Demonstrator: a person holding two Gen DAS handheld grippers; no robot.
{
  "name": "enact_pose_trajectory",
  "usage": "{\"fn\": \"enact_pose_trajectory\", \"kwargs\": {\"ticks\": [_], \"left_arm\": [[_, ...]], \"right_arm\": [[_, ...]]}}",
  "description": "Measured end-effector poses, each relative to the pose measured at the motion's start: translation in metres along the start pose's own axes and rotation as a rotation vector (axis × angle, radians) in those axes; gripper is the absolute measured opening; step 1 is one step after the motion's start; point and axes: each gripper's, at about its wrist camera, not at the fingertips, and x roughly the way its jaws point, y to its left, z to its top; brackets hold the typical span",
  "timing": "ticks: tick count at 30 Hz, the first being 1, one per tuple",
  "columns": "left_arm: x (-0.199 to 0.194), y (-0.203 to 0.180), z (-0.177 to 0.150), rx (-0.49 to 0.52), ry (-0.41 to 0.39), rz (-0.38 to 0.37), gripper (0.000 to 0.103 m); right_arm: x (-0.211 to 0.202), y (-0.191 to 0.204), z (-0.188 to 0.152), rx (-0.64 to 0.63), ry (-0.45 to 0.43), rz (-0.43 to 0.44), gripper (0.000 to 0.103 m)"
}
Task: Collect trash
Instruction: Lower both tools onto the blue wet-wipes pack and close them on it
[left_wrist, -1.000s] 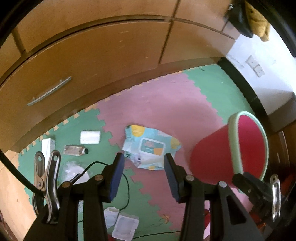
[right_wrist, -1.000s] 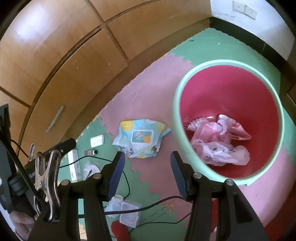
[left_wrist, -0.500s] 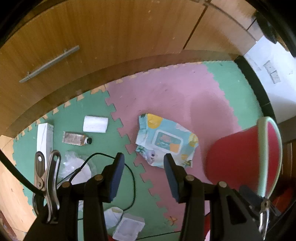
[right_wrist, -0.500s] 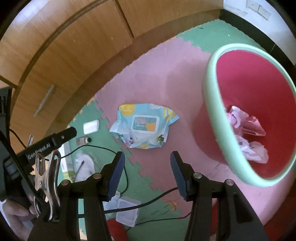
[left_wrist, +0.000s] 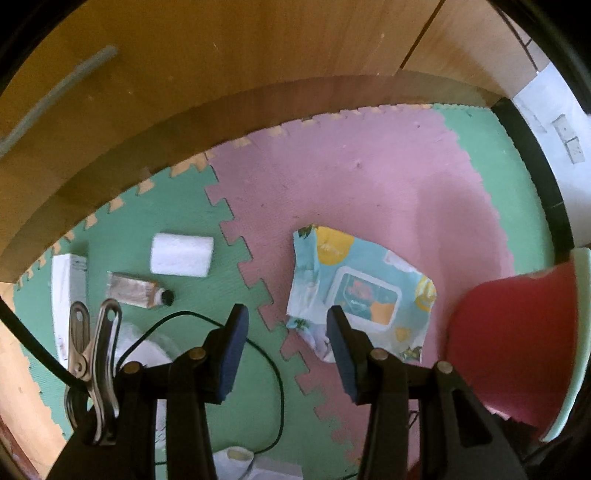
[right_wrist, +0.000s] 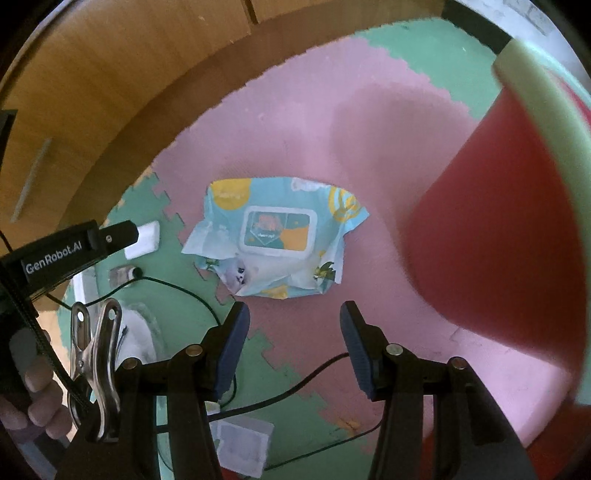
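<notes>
Both grippers, left (left_wrist: 286, 326) and right (right_wrist: 293, 325), hang with jaws parted and empty above the wipes pack (right_wrist: 275, 245) beside the bin (right_wrist: 498, 229).

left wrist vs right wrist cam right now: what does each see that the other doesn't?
Left wrist only: its own left gripper, jaws open and empty, and the full white box beside the small tube.

Right wrist only: its own right gripper, also open and empty, the person's hand holding the other gripper's black body, and a clear plastic container.

Both: the wet wipes pack lying on the pink mat, the red bin beside it, the white foam block, the thin black cable.
</notes>
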Motion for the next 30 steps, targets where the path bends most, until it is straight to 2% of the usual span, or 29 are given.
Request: {"fn": "enact_pose_trajectory", "kwargs": {"ticks": [6,13,22,30], "left_arm": [[0.042,0.0,0.008,-0.002,0.034,0.017,0.046],[0.082,-0.007,0.012,0.032,0.063,0.027,0.046],[0.111,-0.01,0.009,0.065,0.075,0.049,0.049],[0.142,-0.004,-0.006,0.035,0.145,0.008,0.049]], "right_arm": [[0.033,-0.003,0.013,0.073,0.004,-0.007,0.052],[0.07,-0.011,0.023,0.078,0.019,-0.049,0.052],[0.11,-0.024,0.027,0.101,0.051,-0.052,0.052],[0.135,-0.037,0.028,0.139,0.074,-0.034,0.052]]}}
